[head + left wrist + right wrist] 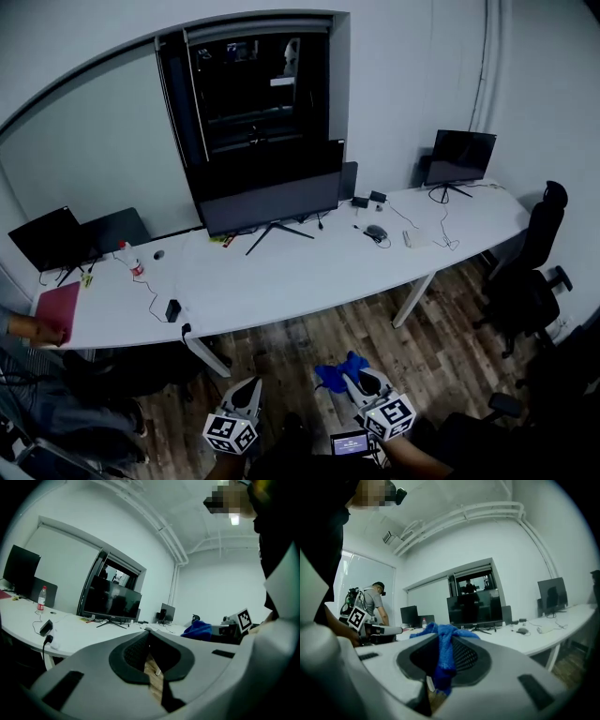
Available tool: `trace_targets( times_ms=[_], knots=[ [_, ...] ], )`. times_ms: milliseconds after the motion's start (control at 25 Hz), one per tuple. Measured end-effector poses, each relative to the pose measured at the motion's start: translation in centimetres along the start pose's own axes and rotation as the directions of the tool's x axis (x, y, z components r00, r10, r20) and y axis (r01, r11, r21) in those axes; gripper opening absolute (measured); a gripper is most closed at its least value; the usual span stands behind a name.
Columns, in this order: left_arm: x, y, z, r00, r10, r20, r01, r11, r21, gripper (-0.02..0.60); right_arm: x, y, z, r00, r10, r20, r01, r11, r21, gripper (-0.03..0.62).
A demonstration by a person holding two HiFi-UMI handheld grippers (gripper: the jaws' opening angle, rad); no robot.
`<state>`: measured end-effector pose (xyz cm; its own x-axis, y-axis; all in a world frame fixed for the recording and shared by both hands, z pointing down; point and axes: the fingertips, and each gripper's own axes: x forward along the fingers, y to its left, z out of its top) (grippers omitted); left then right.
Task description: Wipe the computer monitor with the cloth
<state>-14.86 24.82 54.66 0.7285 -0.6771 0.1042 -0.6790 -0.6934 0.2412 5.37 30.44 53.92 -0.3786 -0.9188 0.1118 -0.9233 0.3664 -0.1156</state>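
- Right gripper (357,378) was clenched on the blue cloth (335,373).
- Left gripper (248,386) was pressed closed, nothing grasped.
- Computer monitor (270,202) was set along the desk's (309,274) back edge.

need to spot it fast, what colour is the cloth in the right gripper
Blue. The soft fabric cloth shows best in the right gripper view.

Open floor (309,333) before the desk (281,277); its top bare before the monitor (267,192); chair (530,272) rightward.
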Motion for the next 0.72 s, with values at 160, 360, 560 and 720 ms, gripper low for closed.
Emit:
trace_targets(
  times_ms=[160, 360, 560, 720],
  knots=[
    [4.8, 3.3, 2.3, 1.0, -0.016, 0.01, 0.015, 1.0, 0.011, -0.006, 5.5, -2.6, 2.5, 1.0, -0.006, 0.006, 0.007, 1.0, -0.015, 0.071],
    [10.3, 7.8, 5.2, 0.999, -0.02, 0.043, 0.019, 0.999, 0.029, -0.006, 12.5, -6.1, 4.5, 0.999, -0.037, 0.039, 0.038, 0.999, -0.026, 0.071],
    [14.3, 12.1, 6.4, 0.998, -0.019, 0.057, 0.018, 1.0, 0.011, -0.006, 18.6, -7.5, 5.7, 0.999, -0.024, 0.046, 0.025, 0.999, -0.021, 0.071],
    [17.4, 14.2, 6.8, 0.997, -0.044, 0.057, 0.045, 0.999, -0.021, -0.006, 21.8, -8.7, 5.7, 0.999, -0.003, 0.041, 0.004, 1.0, -0.021, 0.071]
  ],
)
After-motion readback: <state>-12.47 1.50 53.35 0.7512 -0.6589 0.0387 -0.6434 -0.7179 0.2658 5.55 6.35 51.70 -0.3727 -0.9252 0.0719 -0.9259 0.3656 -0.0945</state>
